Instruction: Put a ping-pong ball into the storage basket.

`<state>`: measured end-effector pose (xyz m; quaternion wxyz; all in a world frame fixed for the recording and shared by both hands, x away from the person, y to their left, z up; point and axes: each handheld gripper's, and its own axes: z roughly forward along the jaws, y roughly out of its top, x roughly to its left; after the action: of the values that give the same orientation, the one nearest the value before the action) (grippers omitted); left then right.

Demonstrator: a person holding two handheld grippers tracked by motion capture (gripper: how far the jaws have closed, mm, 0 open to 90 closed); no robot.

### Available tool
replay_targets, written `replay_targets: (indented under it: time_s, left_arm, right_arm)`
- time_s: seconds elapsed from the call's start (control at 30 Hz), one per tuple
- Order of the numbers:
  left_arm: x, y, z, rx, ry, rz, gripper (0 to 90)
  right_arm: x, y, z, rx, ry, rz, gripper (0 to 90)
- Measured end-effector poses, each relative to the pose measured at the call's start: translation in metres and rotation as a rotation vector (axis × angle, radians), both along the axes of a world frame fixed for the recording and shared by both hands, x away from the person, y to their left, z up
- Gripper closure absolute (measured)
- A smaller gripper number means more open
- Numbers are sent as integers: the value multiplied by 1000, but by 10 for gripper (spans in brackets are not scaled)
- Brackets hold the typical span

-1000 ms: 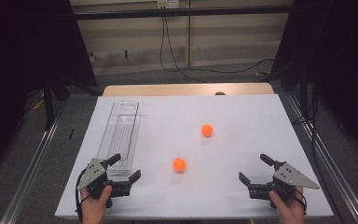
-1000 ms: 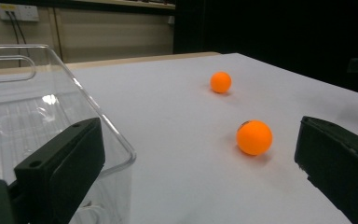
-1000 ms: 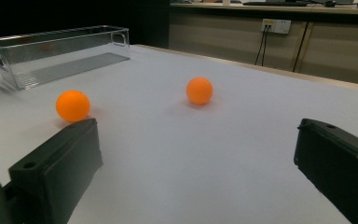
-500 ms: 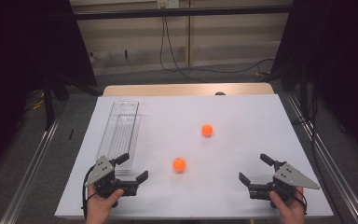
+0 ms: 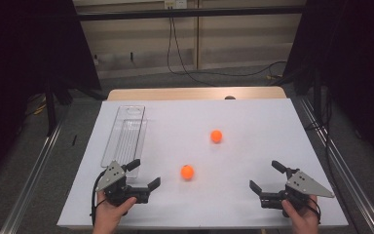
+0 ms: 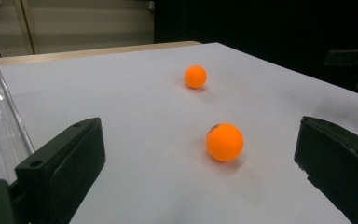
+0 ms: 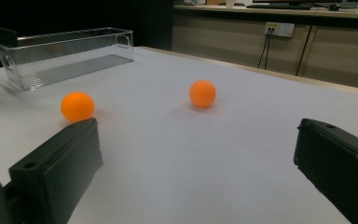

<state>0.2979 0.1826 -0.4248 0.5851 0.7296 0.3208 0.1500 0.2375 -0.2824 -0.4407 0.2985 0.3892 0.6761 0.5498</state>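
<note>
Both claws gape wide — the left claw (image 5: 145, 174) near the closer orange ball (image 5: 187, 171), the right claw (image 5: 268, 176) well apart. A second ball (image 5: 216, 136) sits farther off on the white surface (image 5: 253, 122) (clear bin (image 5: 124, 134) at left).

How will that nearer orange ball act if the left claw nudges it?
The nearer orange ball is round and sits free on the flat white table, so it will probably roll off. It looks smooth and likely light, so the open left claw may knock it away.
</note>
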Motion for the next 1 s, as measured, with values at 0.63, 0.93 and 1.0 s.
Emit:
replay_targets:
  time_s: [0.63, 0.93, 1.0]
  left_arm:
    - [3, -13, 5, 31, -3, -19, 24]
    - [5, -22, 3, 71, 9, -36, 27]
    - [6, -24, 3, 73, 11, -38, 28]
  right_arm:
    - [0, -2, 1, -1, -3, -5, 4]
    - [-1, -2, 1, 0, -4, -7, 4]
    - [0, -2, 1, 0, -3, -6, 4]
